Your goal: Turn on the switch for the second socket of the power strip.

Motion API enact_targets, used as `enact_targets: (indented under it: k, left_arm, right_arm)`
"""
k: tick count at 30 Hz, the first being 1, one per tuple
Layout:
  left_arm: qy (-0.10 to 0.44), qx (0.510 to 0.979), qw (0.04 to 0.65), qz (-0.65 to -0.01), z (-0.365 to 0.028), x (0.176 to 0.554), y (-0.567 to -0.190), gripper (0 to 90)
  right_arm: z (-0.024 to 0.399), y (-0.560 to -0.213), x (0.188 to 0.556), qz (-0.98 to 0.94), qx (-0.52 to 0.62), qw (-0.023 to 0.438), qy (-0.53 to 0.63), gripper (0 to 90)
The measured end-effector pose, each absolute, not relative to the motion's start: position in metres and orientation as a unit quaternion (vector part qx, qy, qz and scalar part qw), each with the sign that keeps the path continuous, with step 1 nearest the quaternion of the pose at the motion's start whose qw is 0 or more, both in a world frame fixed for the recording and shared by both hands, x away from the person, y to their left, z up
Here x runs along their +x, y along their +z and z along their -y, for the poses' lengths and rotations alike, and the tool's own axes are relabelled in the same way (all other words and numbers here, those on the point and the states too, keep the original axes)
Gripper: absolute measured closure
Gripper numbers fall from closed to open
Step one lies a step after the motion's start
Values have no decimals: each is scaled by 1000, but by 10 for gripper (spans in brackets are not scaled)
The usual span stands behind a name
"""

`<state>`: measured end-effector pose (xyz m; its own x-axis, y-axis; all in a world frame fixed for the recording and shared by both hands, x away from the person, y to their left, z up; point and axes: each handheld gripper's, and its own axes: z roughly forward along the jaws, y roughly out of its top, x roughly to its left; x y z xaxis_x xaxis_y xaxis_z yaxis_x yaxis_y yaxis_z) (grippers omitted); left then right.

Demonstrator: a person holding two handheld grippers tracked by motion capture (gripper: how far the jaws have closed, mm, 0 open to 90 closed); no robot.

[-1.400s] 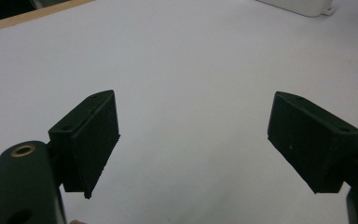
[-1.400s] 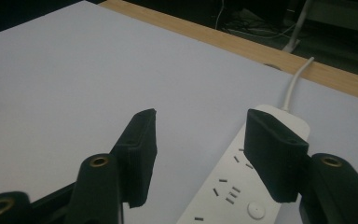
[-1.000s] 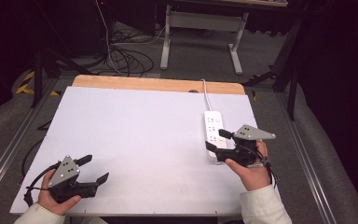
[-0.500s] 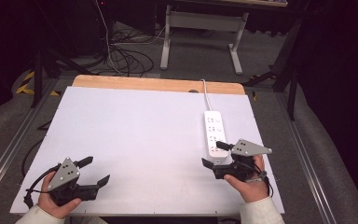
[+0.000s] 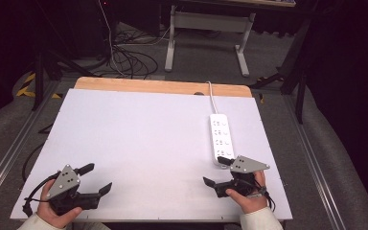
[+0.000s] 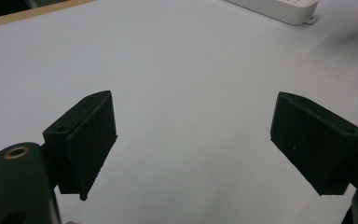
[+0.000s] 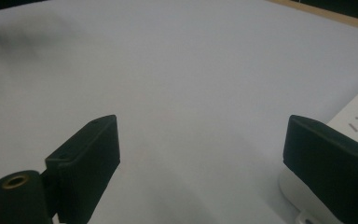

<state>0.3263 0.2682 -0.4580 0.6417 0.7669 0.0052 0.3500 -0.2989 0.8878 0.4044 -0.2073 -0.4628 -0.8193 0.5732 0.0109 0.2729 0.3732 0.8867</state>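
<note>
Right gripper (image 5: 219, 171) sits at the near right corner of the tabletop (image 5: 139, 139), just beside the near end of the power strip (image 5: 221, 140). Its jaws stand wide apart with nothing between them; they have just been opening. In the right gripper view the power strip (image 7: 354, 135) lies off to the right of the jaws, its near end passing behind the right-hand jaw, so the jaws point past it across bare tabletop rather than at it.

Long axis of the power strip runs away from the person, from the near right area towards the far edge, where its white cord goes over the wooden rim. A grasp across the narrow width would, I judge, need the right gripper turned towards the strip first.

Left gripper (image 5: 97, 178) rests at the near left corner, well apart from the strip; jaws likewise apart and empty. In the left gripper view the power strip (image 6: 279, 8) shows far off at the top right. The right hand is plainly the nearer one.

Appearance of the strip: white, long, flat-topped, with a row of socket groups down its face and a small mounting tab at the near end. Nothing is plugged in.
</note>
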Motion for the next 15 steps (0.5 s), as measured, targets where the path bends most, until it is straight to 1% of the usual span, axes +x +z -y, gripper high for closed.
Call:
enact_targets:
  k: [3,6,11,15]
  left_arm:
    - [223,774,470,-361,-270,326,-459,148]
    - [207,769,480,-369,-274,328,-461,149]
    - [218,766,478,-369,-278,330,-462,153]
    - [228,774,469,-358,-276,330,-462,154]
  right_arm:
    - [207,-470,403,-822,255,142,490,108]
    - [205,-478,400,-826,254,135,484,109]
    - [203,-487,400,-837,253,124,469,109]
    - [206,-488,404,-833,266,98,475,109]
